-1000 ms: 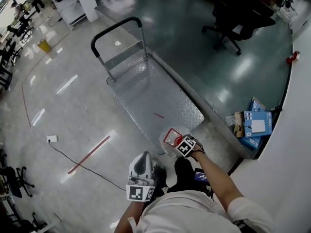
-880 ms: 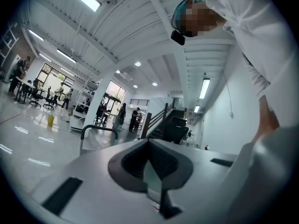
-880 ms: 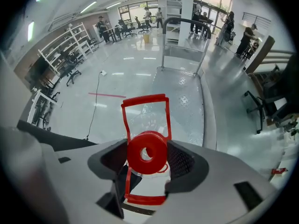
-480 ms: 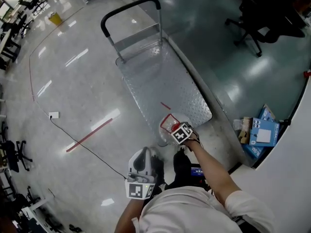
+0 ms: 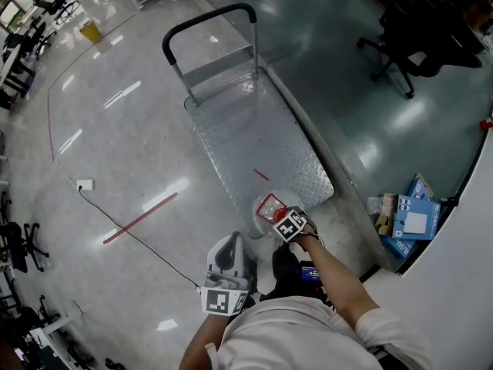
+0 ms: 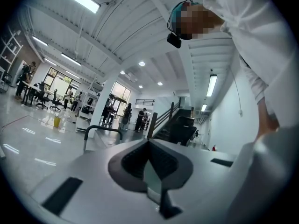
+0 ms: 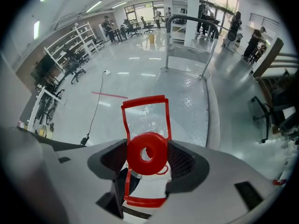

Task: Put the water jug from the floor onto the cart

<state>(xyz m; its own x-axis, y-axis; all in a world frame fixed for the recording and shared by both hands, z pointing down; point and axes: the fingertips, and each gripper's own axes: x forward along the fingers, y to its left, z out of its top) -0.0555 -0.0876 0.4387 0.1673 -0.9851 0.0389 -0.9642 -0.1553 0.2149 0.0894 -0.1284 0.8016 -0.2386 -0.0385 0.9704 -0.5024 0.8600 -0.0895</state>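
The water jug [image 5: 267, 206] is clear plastic with a red cap [image 7: 147, 154] and a red carry handle [image 7: 145, 104]. My right gripper [image 5: 279, 214] is shut on its red cap, at the near end of the metal cart [image 5: 254, 141]. The jug overlaps the cart's near left corner; its bottom is hidden, so I cannot tell what it rests on. In the right gripper view the cart deck [image 7: 187, 97] stretches ahead of the jug. My left gripper [image 5: 231, 245] is shut and empty, close to my body on the left. In the left gripper view it [image 6: 149, 146] points out into the hall.
The cart's black push handle [image 5: 208, 21] stands at its far end. A ledge runs along the cart's right side to a dark green floor with an office chair [image 5: 416, 45]. Blue boxes [image 5: 412, 222] lie at right. A cable and socket [image 5: 85, 184] and red tape [image 5: 140, 218] lie at left.
The head view has swung, so the cart now sits more in the middle and nearer. My right gripper keeps its hold on the jug by the cart's near end. The left gripper has barely moved.
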